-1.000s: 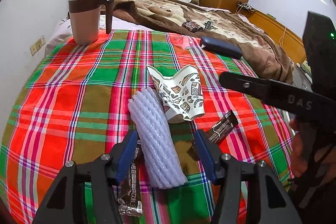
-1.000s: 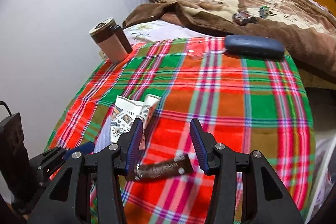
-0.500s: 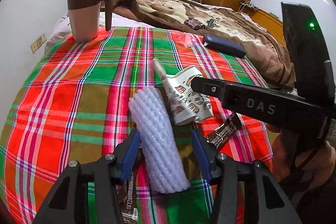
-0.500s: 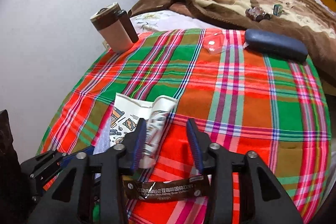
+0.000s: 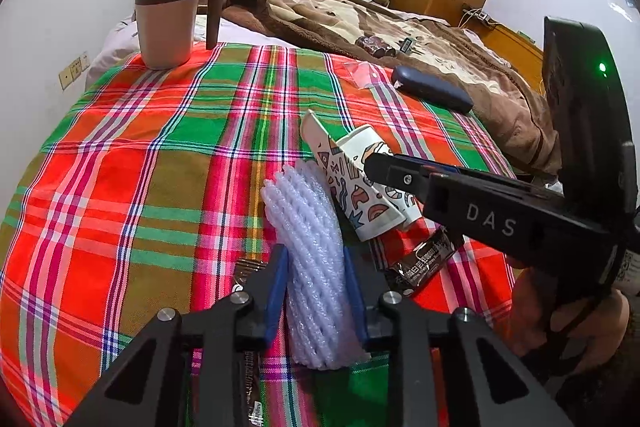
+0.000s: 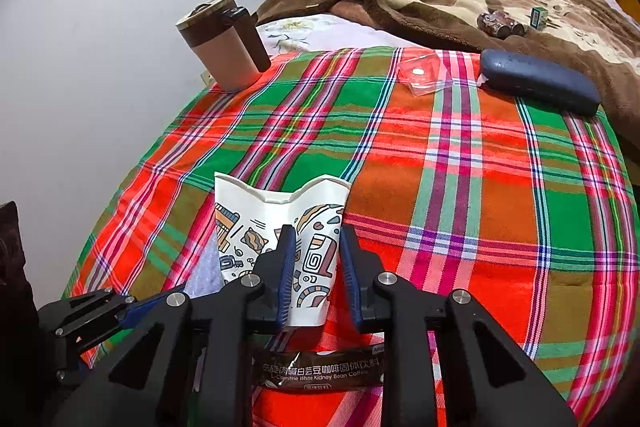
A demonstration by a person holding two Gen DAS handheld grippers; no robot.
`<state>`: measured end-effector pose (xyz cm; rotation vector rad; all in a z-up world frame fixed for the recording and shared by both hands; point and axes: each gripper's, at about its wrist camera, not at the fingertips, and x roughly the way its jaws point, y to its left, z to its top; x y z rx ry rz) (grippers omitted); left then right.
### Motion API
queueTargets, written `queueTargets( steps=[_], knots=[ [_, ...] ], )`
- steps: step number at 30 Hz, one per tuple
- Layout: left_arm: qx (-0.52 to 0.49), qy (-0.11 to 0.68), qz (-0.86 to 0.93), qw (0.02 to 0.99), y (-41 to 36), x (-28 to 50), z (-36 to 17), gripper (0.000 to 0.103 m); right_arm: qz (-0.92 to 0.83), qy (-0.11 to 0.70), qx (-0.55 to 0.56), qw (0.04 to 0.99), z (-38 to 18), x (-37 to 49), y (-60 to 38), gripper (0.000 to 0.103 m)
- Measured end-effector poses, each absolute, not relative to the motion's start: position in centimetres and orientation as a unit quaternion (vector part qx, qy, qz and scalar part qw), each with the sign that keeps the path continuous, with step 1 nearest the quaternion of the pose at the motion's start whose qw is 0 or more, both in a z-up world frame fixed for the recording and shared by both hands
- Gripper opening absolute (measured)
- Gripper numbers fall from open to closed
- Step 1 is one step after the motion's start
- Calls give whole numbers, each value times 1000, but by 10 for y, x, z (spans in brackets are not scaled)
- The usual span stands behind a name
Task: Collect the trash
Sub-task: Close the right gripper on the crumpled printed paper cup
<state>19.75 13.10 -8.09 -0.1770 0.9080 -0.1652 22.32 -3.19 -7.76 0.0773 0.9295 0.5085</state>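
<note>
Right now my left gripper (image 5: 316,291) has its fingers pressed against both sides of the white foam sleeve (image 5: 310,267), which lies on the plaid cloth (image 5: 160,155). My right gripper (image 6: 316,275) is closed most of the way around the flattened paper cup (image 6: 276,239), the pads touching or nearly touching its lower half.

I judge the foam the bigger worry: it is soft and springy, so a squeeze near one end could let it bend or slide out as I lift. The cup is already crushed, and thin card may fold further and slip free. A brown coffee sachet (image 6: 320,371) lies just beside the cup's base, under my right gripper, and could get dragged along or knocked off the edge.

As for containers, the paper cup looks empty through its open rim. The lidded mug (image 6: 224,45) at the far corner is shut, so I cannot tell its contents. I see no bin in either view.
</note>
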Motion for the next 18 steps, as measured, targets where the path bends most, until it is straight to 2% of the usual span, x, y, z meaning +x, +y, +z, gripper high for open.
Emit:
queueTargets(
  steps=[12, 18],
  knots=[
    [-100, 425, -77, 896, 138, 188, -74, 27, 234, 426, 40, 873, -71, 216, -38, 17],
    [-99, 418, -76, 900, 137, 181, -67, 27, 226, 413, 55, 881, -63, 211, -49, 10]
  ],
)
